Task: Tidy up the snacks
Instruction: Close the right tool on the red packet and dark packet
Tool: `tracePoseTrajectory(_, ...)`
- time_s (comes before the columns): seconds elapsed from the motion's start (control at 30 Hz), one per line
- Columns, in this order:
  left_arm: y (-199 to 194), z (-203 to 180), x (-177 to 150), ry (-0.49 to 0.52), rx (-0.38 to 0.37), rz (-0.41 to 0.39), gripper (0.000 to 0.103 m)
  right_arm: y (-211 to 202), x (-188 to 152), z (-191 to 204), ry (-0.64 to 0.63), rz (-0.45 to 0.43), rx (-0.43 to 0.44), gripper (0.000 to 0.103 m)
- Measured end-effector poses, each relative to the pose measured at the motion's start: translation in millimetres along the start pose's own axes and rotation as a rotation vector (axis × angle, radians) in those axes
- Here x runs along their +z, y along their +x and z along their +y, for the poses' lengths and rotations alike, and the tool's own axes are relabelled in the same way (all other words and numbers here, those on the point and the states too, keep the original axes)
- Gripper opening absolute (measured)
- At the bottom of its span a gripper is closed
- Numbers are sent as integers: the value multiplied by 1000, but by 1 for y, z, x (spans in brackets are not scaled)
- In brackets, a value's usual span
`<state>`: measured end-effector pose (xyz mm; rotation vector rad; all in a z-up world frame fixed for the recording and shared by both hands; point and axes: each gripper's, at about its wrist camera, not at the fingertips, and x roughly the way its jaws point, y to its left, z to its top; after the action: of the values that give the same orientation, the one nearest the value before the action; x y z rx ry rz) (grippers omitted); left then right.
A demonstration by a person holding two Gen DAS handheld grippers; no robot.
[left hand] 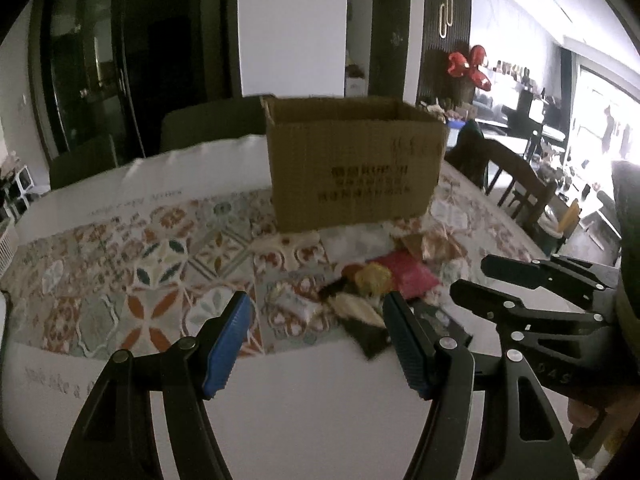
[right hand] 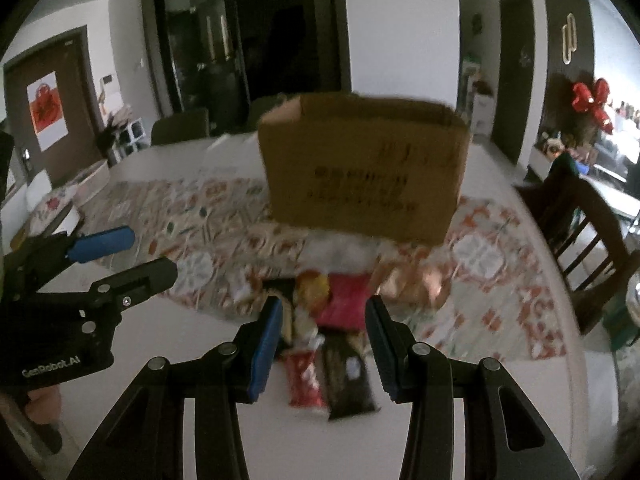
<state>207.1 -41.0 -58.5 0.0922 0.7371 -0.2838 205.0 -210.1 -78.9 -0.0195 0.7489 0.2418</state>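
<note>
An open brown cardboard box [left hand: 356, 164] [right hand: 364, 172] stands on the patterned tablecloth. In front of it lies a loose pile of snack packets [left hand: 376, 284]: a pink packet [right hand: 344, 304], a yellow one [right hand: 313, 285], a red one [right hand: 306, 380] and a dark one [right hand: 349, 376]. My left gripper [left hand: 320, 324] [right hand: 132, 260] is open and empty, just left of the pile. My right gripper [right hand: 324, 340] [left hand: 470, 278] is open above the pile's near end. The red and dark packets show between its blue pads [right hand: 266, 344], which do not touch them.
The table [left hand: 300, 408] is white at its near edge, with the tiled-pattern cloth [left hand: 160, 276] across the middle. Wooden chairs [right hand: 588, 232] stand at the right side, dark chairs [left hand: 208, 120] at the far side. A hand [right hand: 40, 404] holds the left gripper.
</note>
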Motion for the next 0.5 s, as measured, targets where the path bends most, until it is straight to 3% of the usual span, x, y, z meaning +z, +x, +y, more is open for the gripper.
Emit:
tracePoseTrajectory(0.2,9,0,-21,-15,-8,46,67,14,-21,6,-23,70,29,42)
tracePoseTrajectory(0.5,20,-6,-41,-23,-25,72,65,35,-40,13,-69,120,64,32)
